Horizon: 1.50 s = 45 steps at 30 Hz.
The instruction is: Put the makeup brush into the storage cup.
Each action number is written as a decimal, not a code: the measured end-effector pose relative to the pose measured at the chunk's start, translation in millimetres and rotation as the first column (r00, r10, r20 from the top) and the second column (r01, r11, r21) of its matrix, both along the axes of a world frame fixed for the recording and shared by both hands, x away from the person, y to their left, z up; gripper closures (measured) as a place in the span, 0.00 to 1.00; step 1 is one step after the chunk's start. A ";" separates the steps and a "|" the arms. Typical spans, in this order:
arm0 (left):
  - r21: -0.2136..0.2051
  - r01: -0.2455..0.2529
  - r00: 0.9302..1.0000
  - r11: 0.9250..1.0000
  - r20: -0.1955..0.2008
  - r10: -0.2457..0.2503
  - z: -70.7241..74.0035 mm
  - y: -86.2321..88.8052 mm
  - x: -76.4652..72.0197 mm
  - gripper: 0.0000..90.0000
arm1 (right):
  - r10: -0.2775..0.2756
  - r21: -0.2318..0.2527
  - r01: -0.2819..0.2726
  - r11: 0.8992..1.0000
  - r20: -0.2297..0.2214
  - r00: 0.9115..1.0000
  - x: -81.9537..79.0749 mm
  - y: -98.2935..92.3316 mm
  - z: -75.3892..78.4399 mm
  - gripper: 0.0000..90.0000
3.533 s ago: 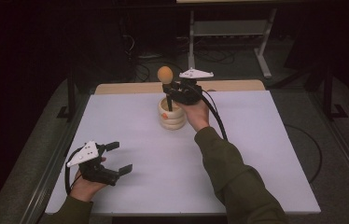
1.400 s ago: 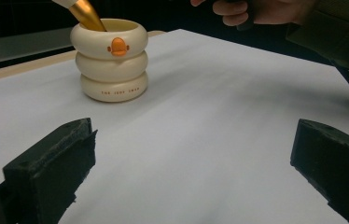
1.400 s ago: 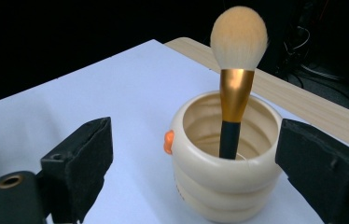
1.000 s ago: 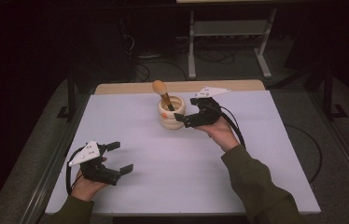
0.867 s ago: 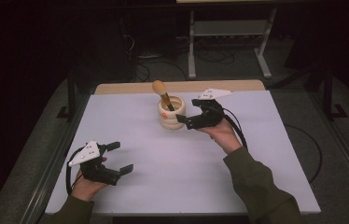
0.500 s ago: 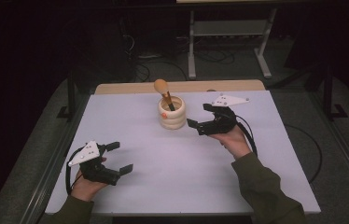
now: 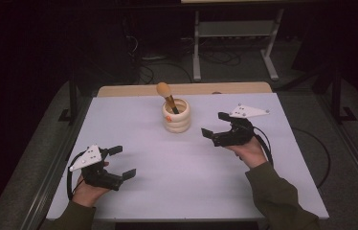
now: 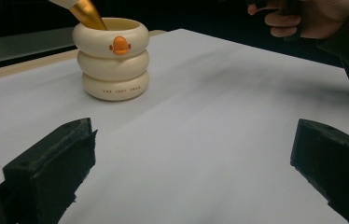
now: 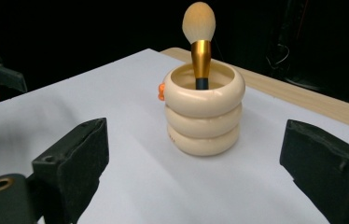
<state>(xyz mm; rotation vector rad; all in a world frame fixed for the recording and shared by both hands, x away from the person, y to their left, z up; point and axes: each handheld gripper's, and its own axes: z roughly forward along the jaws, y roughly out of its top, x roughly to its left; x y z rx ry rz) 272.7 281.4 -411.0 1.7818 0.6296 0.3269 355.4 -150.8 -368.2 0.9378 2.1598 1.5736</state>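
A cream ribbed cup [image 7: 176, 116] [image 8: 111, 58] [image 9: 204, 108] with a small orange duck mark stands upright at the table's far middle. A makeup brush [image 7: 166, 96] [image 9: 199, 42] with a gold ferrule and pale tuft leans in it, tuft up. My right gripper [image 7: 216, 125] [image 9: 195, 161] hovers to the right of the cup, jaws open and pointed at it, nothing between them. My left gripper [image 7: 121, 162] [image 8: 196, 161] rests near the front left corner, open and empty, facing the cup from afar.
The white table [image 7: 177, 182] has a wooden strip [image 7: 119, 90] along its far edge. Black cables trail from both grippers. Metal stand legs [image 7: 234, 43] and cords lie on the dark floor behind the table.
My right gripper let go of the brush, now left leaning in the cup, and drew back to the right and slightly down. My left gripper stayed still.
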 end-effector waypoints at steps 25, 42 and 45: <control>-0.008 0.003 1.000 1.000 0.006 -0.003 0.8 1.5 0.4 0.00 | -0.024 0.032 0.023 0.999 0.036 0.999 -39.2 -35.4 -8.2 0.06; -0.008 0.000 1.000 1.000 0.005 0.000 0.9 2.3 0.5 0.00 | -0.072 0.067 0.068 0.995 0.055 0.996 -61.1 -62.8 -20.1 0.06; -0.008 -0.002 1.000 1.000 0.003 0.002 0.6 2.4 0.7 0.00 | -0.077 0.067 0.073 0.995 0.056 0.995 -65.2 -67.2 -22.2 0.06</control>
